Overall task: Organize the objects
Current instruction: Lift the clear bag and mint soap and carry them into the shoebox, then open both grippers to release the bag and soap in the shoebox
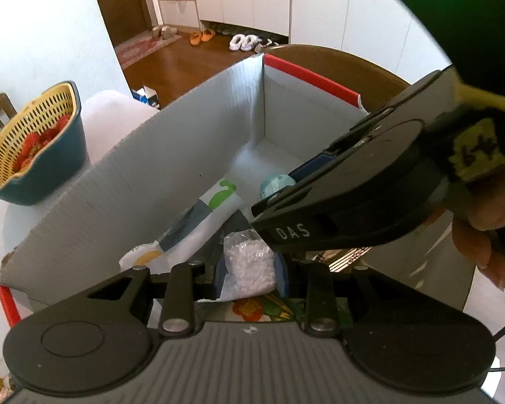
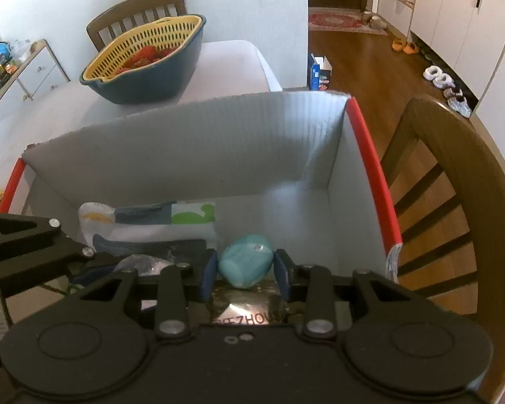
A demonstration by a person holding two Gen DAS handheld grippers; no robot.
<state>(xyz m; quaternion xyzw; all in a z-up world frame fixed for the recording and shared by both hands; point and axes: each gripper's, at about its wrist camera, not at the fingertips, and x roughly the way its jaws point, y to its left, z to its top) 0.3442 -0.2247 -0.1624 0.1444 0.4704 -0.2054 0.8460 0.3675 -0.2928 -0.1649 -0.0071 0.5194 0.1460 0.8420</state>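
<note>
The clear bag of white pellets (image 1: 249,262) is clamped between the left gripper's (image 1: 251,277) blue fingers (image 1: 220,277), low inside the white box (image 1: 171,168). The right gripper (image 2: 245,269) has its fingers (image 2: 208,269) closed on a teal bottle (image 2: 245,264) in the same box. A white pouch with green print (image 2: 151,222) lies at 10 o'clock of the bottle. A colander of strawberries (image 2: 144,64) stands on the table (image 2: 50,114) beyond the box, at 11 o'clock.
</note>
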